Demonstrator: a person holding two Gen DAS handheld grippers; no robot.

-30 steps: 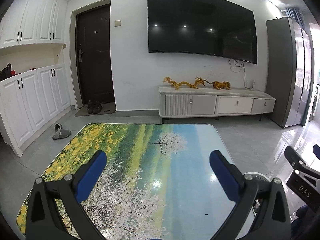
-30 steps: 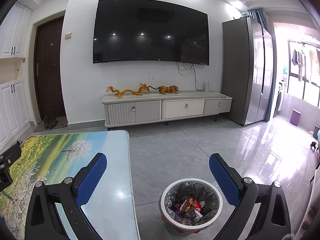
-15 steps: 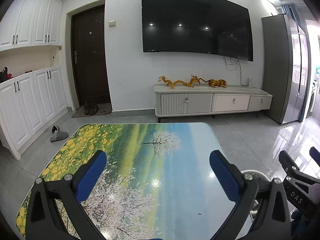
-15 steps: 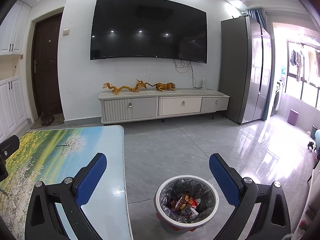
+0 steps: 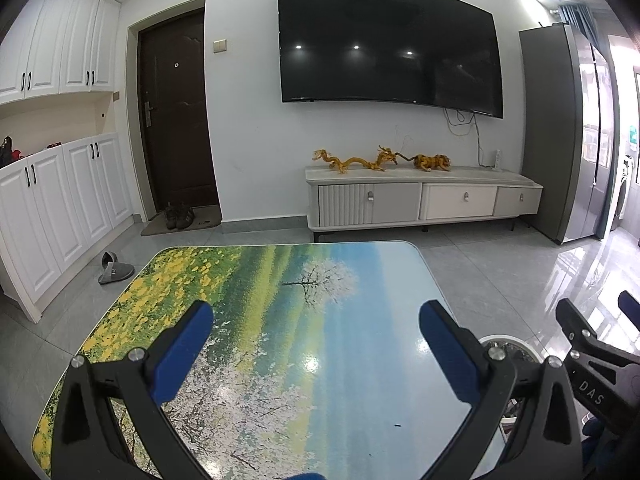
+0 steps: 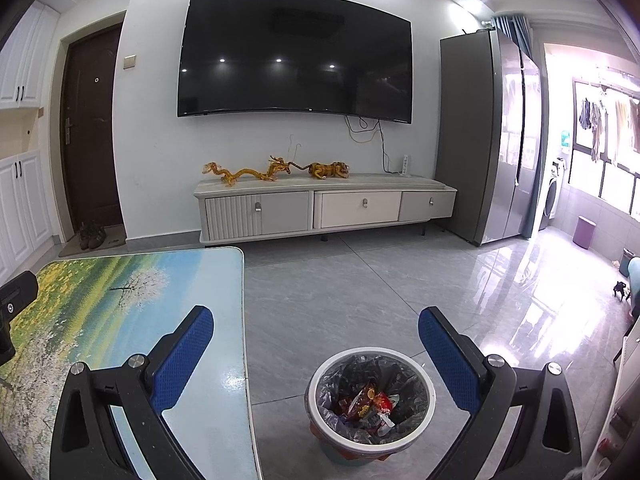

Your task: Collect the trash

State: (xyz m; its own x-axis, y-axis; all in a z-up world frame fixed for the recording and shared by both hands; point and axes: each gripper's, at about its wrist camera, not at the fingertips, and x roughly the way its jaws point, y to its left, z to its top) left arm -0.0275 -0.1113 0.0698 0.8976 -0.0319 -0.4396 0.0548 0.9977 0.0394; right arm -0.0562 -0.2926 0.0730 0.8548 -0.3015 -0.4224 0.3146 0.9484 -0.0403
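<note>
Room contents, listed left to right.

White cupboards (image 5: pixel 60 184): set along the left wall. A grey slipper (image 5: pixel 115 269) is seen on the floor tiles before them.

Dark door (image 5: pixel 176 116): shoes are placed on the mat at its foot.

Table (image 5: pixel 280 280): top printed with a landscape of yellow flowers and white blossom trees; one small dark speck is noted on its near right part.

Left gripper (image 5: pixel 316 336): held above the table's near half, blue pads spread wide apart, nothing between them.

Television (image 6: pixel 296 56): mounted on the wall above a low white cabinet (image 6: pixel 324 208), on which golden dragon figures (image 6: pixel 276 170) are displayed.

Trash bin (image 6: pixel 370 404): round, white-rimmed, lined with a dark bag, standing on the floor just beside the table's right edge. Red and orange wrappers (image 6: pixel 366 400) are seen lying inside.

Right gripper (image 6: pixel 316 336): held over the floor past the table's right edge, fingers fully parted and empty; the bin is framed low between them, nearer the right finger.

Grey refrigerator (image 6: pixel 488 140): stood against the right wall.
</note>
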